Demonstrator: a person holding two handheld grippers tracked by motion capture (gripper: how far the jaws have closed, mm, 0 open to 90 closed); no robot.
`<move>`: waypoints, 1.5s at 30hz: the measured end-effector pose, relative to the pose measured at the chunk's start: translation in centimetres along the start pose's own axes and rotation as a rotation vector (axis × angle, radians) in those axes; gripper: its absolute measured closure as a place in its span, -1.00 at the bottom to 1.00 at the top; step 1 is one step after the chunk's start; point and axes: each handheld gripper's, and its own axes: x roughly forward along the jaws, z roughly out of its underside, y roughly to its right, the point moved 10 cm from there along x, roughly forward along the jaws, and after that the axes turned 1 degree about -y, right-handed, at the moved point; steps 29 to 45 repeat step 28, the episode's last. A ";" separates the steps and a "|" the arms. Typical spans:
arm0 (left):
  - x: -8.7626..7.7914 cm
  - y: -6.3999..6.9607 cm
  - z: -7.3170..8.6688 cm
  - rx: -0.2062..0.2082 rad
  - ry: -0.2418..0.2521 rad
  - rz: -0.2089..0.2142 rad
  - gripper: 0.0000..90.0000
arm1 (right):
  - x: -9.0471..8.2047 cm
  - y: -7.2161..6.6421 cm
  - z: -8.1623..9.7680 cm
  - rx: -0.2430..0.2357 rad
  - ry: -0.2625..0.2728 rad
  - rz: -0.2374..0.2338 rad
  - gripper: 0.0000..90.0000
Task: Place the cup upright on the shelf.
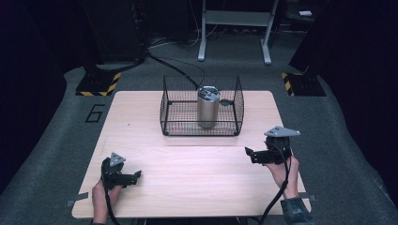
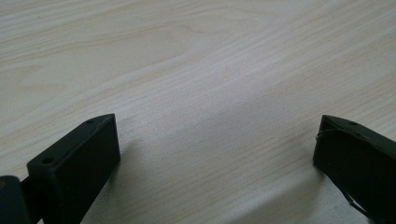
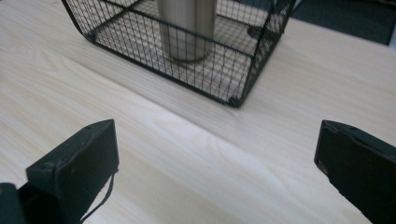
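A steel tumbler with a lid (image 1: 208, 107) stands upright inside a black wire basket (image 1: 173, 110) at the back middle of the wooden table (image 1: 187, 164). In the right gripper view the tumbler (image 3: 187, 28) and the basket (image 3: 233, 74) lie ahead, beyond the jaws. My left gripper (image 1: 137, 176) is held low over the table's front left, open, with bare wood between its jaws (image 2: 217, 140). My right gripper (image 1: 248, 153) hovers at the front right, open and empty (image 3: 217, 144), pointing left toward the basket.
A small dark round object (image 1: 225, 102) lies on the basket floor to the right of the tumbler. Dark carpet surrounds the table. A grey metal stand (image 1: 234, 23) and black-and-yellow striped bases (image 1: 98, 84) sit beyond the far edge.
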 end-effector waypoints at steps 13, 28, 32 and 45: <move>0.0 0.1 0.0 -0.014 -0.002 0.004 -0.99 | 0.5 2.7 9.1 0.152 -0.058 0.059 -1.00; 0.0 0.0 0.0 -0.004 0.000 -0.002 -0.99 | 3.1 4.2 15.2 0.153 -0.127 0.133 -1.00; 0.0 0.0 0.0 -0.004 0.000 -0.002 -0.99 | 3.1 4.2 15.2 0.153 -0.127 0.133 -1.00; 0.0 0.0 0.0 -0.004 0.000 -0.002 -0.99 | 3.1 4.2 15.2 0.153 -0.127 0.133 -1.00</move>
